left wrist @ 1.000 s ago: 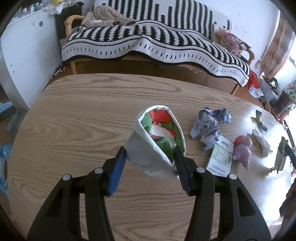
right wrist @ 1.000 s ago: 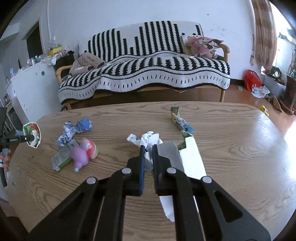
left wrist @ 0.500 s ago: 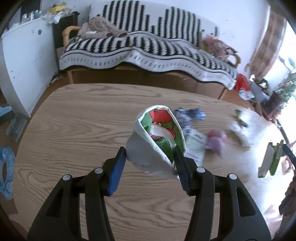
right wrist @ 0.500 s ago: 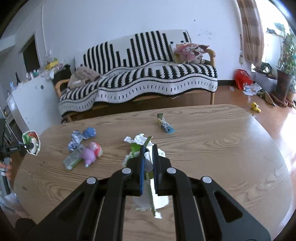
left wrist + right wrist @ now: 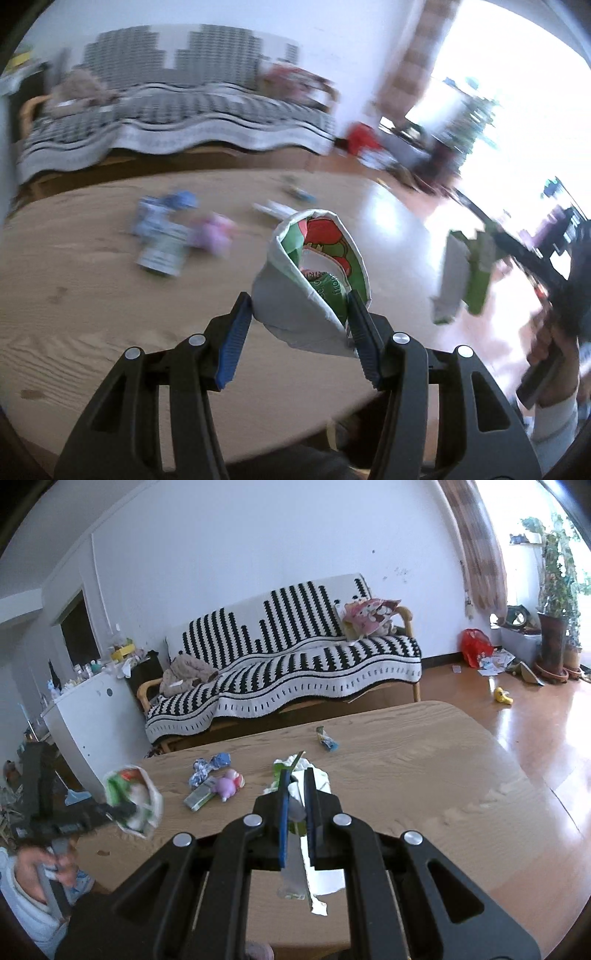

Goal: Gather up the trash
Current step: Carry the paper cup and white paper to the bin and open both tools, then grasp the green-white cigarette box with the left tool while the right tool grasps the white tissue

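Observation:
My left gripper (image 5: 301,317) is shut on an open green, red and white snack bag (image 5: 314,269), held above the wooden table (image 5: 74,295); the bag also shows in the right wrist view (image 5: 135,801). My right gripper (image 5: 297,794) is shut on a flat green and white wrapper (image 5: 295,871) that hangs below its fingers, lifted off the table; it also shows in the left wrist view (image 5: 463,273). Left on the table are a blue crumpled wrapper (image 5: 208,766), a pink toy (image 5: 229,784), a green packet (image 5: 197,797), white crumpled paper (image 5: 314,771) and a small wrapper (image 5: 327,740).
A sofa with a black-and-white striped blanket (image 5: 280,672) stands behind the table. A white cabinet (image 5: 92,716) is at the left. Trash, a red bag (image 5: 474,646) and a potted plant (image 5: 554,638) stand on the floor at the right.
My right gripper has lifted the green and white wrapper off the table and pulled back. My left gripper has swung right with the snack bag, toward the right gripper.

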Action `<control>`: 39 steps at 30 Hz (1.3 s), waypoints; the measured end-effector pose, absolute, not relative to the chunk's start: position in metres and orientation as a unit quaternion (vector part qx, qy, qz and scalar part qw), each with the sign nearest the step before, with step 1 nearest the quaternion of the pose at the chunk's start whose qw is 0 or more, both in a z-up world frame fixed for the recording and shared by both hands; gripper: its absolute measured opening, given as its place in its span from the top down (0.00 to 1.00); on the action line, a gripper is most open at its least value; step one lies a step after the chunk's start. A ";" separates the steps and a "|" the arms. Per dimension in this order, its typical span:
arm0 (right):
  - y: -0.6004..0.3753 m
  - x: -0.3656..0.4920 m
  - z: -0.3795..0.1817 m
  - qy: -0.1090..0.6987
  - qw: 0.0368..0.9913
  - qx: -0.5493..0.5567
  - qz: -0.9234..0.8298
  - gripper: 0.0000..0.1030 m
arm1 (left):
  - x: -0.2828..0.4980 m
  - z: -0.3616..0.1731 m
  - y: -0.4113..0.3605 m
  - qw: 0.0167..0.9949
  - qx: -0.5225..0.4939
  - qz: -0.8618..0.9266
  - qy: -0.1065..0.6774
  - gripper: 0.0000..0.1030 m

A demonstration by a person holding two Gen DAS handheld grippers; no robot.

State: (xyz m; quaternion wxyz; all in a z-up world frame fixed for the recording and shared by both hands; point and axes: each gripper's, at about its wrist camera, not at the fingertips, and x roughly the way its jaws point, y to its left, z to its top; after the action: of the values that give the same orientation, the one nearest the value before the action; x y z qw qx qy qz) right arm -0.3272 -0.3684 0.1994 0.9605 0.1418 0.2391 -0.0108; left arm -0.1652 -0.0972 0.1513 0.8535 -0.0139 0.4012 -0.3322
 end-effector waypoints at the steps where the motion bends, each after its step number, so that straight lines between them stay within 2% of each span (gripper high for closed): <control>1: -0.369 -0.341 0.197 0.243 0.959 0.147 -0.013 0.92 | -0.177 0.148 -0.109 0.846 -0.009 -0.346 0.406 0.50; 6: -0.372 -0.404 0.164 0.280 0.946 0.161 -0.043 0.92 | -0.249 0.102 -0.170 0.795 0.027 -0.405 0.450 0.50; 14: -0.385 -0.471 0.067 0.359 0.898 0.239 -0.083 0.92 | -0.318 0.017 -0.223 0.727 0.118 -0.433 0.519 0.50; 20: -0.392 -0.485 0.022 0.389 0.875 0.274 -0.087 0.92 | -0.328 0.002 -0.230 0.715 0.139 -0.435 0.529 0.50; 29: -0.399 -0.472 0.013 0.404 0.865 0.283 -0.086 0.92 | -0.325 -0.005 -0.240 0.705 0.149 -0.439 0.537 0.49; 32: -0.400 -0.467 0.010 0.414 0.860 0.286 -0.084 0.92 | -0.322 -0.012 -0.243 0.692 0.141 -0.442 0.552 0.45; 33: -0.401 -0.465 0.010 0.417 0.858 0.287 -0.084 0.82 | -0.322 -0.014 -0.244 0.688 0.139 -0.443 0.558 0.23; 34: -0.402 -0.466 0.010 0.414 0.858 0.289 -0.093 0.35 | -0.322 -0.016 -0.243 0.689 0.135 -0.441 0.559 0.06; 35: -0.404 -0.467 0.013 0.402 0.862 0.294 -0.099 0.08 | -0.321 -0.015 -0.241 0.701 0.134 -0.434 0.550 0.06; 39: -0.416 -0.471 0.019 0.380 0.863 0.317 -0.104 0.06 | -0.318 -0.009 -0.239 0.698 0.158 -0.432 0.549 0.06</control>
State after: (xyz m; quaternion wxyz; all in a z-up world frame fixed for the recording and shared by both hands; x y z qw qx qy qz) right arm -0.4712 -0.4157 0.0187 0.8630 0.3165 0.3798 -0.1040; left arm -0.3178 -0.2391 -0.0092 0.6980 0.1585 0.5487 -0.4320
